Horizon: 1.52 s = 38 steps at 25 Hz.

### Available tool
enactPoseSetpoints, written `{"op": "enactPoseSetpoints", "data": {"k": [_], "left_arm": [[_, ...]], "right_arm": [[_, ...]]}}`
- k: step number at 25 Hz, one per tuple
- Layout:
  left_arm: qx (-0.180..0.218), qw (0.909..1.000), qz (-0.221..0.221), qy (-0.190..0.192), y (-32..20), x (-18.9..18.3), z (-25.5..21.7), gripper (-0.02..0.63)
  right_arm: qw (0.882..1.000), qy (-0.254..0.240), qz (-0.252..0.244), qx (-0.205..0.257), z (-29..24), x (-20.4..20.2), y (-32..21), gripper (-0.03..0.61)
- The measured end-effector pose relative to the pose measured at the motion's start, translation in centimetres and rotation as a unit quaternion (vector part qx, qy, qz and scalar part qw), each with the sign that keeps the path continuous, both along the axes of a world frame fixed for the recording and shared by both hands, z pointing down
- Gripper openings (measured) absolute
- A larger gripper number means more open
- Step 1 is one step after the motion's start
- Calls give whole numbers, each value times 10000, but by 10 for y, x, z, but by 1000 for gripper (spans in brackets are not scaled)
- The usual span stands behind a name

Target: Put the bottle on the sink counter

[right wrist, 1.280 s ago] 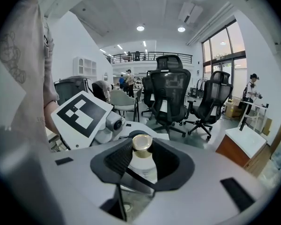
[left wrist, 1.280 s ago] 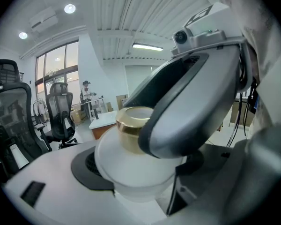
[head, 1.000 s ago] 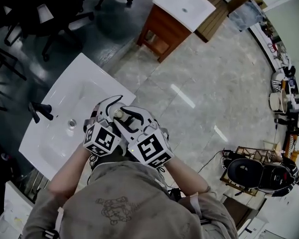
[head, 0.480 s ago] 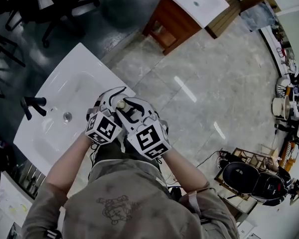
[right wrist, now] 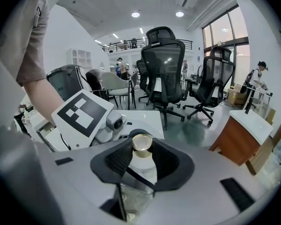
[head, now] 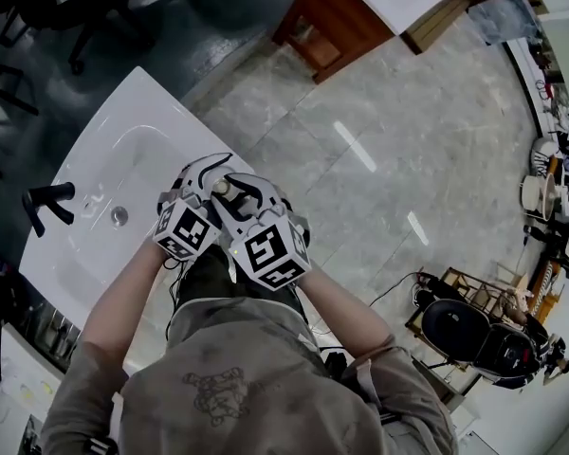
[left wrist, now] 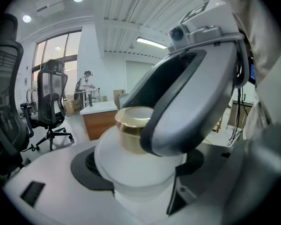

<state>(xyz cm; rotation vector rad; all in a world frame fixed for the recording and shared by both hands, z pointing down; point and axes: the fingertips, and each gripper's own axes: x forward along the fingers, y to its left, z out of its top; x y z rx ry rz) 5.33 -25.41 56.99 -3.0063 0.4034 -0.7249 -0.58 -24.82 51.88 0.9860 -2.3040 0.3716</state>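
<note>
Grey shirt (head: 237,377) — white left hand-held gripper (head: 211,178), right hand-held gripper (head: 246,195).

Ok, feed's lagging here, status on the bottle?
Left gripper and right gripper both shut on bottle. Bottle held over sink counter edge, not set down. Faucet far side, clear.

left claw (head: 205,180) and right claw (head: 247,197) side by side, both clamped on one bottle (head: 224,187)

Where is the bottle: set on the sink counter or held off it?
Held: the right gripper clamps the bottle, floor tiles showing beneath.
</note>
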Motion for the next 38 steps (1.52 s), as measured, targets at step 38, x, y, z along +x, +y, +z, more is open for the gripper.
{"op": "enactPoseSetpoints", "data": {"k": [38], "left_arm": [[-361, 9962, 27, -787, -9, -3, 72, 334]], "right_arm": [[9996, 176, 176, -109, 64, 3, -12, 138]]}}
